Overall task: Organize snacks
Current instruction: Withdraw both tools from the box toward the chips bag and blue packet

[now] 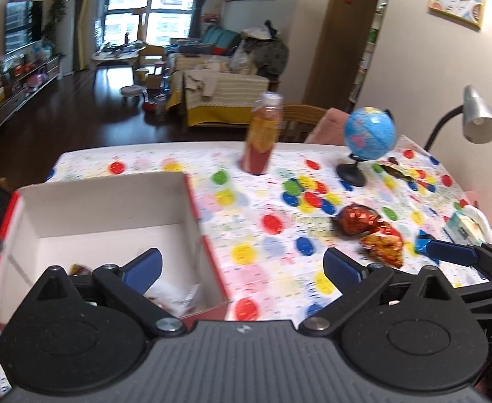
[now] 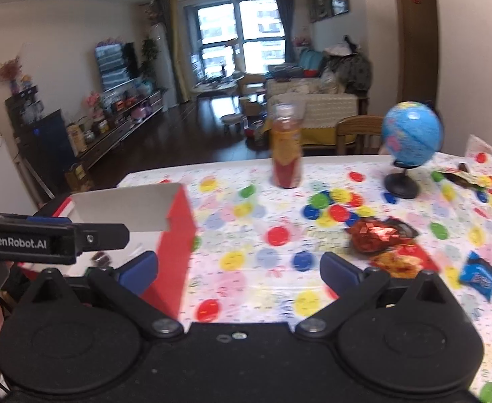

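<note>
A red cardboard box (image 1: 192,208) with a white inside stands open at the table's left, with a few wrapped snacks (image 1: 175,297) in its near corner. My left gripper (image 1: 244,267) hovers open over the box's right wall, nothing between its blue fingers. Loose on the cloth to the right lie a red foil packet (image 1: 358,218), an orange-red packet (image 1: 385,247) and a blue wrapper (image 1: 422,245). My right gripper (image 2: 240,268) is open and empty, between the box (image 2: 175,235) and the red foil packet (image 2: 373,235). The blue packet (image 2: 477,273) lies at its right.
A tall bottle of red drink (image 1: 262,134) stands at the table's far edge, with a small globe (image 1: 368,134) on a black stand to its right. A desk lamp (image 1: 477,117), a dark wrapper (image 1: 397,171) and a pale packet (image 1: 464,225) sit at the right side. The tablecloth (image 1: 272,201) has coloured dots.
</note>
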Tool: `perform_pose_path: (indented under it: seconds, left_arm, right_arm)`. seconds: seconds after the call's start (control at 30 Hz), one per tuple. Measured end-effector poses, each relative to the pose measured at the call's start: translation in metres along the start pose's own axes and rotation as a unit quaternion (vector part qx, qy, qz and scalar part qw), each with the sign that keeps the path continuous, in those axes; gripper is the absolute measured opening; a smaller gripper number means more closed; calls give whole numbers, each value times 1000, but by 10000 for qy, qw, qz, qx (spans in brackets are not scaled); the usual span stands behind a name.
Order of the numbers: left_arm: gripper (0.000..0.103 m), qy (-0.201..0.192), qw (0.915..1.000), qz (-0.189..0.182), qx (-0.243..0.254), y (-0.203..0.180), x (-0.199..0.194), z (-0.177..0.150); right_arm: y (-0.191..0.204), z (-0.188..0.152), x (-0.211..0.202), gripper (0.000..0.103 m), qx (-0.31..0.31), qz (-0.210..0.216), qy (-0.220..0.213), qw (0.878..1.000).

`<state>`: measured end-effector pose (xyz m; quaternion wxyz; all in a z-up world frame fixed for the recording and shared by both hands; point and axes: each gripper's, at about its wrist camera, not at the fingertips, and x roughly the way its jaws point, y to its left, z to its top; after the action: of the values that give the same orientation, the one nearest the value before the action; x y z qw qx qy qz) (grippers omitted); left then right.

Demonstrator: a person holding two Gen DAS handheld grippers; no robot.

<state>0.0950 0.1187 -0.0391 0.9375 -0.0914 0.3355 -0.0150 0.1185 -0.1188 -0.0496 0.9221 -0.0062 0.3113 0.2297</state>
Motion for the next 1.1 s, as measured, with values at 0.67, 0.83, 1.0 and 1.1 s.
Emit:
perform_pose_path:
  seconds: [0.67,0.83,1.0,1.1]
  left_arm:
    - [103,251,9948,-544,826,-163,84,7]
    - [103,318,9933,-516,987,-193,107,8]
    - [103,466,9912,-570,1096,-218,132,8]
    - [103,582,9898,-586,1159,-231,149,7]
  right_arm:
    - [-168,-21,-29,103,600,-1202,-36,9909]
    - [-209,-25,-27,102,806,-1232,69,9891]
    - [-241,-28,-20,102,702,-1159,153,9907]
    - [-260,-29,-11,101,599,-1201,243,9907]
